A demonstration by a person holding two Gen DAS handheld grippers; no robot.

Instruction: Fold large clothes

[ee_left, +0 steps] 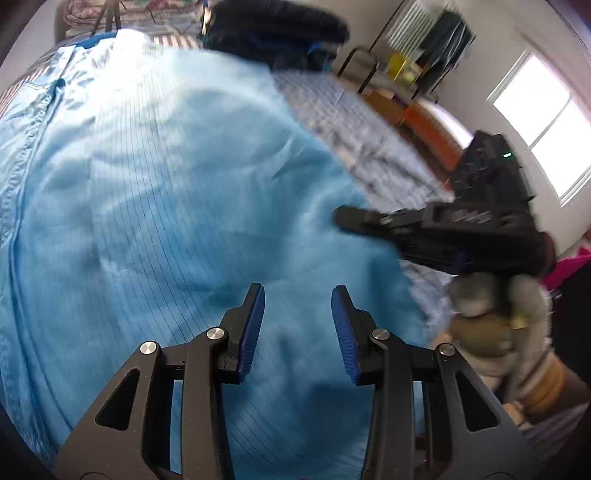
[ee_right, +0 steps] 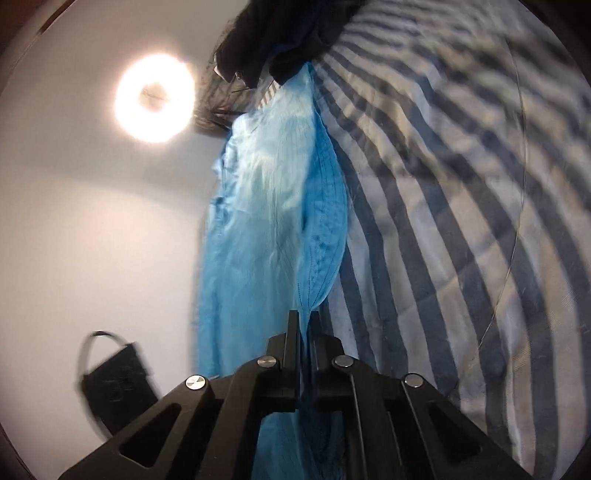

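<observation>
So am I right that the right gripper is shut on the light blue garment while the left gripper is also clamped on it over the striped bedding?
Not quite. The right gripper is shut on the light blue garment, but the left wrist view shows the left gripper open above the cloth, gripping nothing. The striped bedding is right.

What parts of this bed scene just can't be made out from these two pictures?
- Light blue garment: its full outline, cut off by the left wrist view's edges and hidden behind the left gripper.
- Pinched spot: in the right wrist view, the right gripper covers the fabric it clamps.
- Dark clothes pile: blurred, individual items unclear.
- Striped bedsheet: smeared by motion blur.
</observation>
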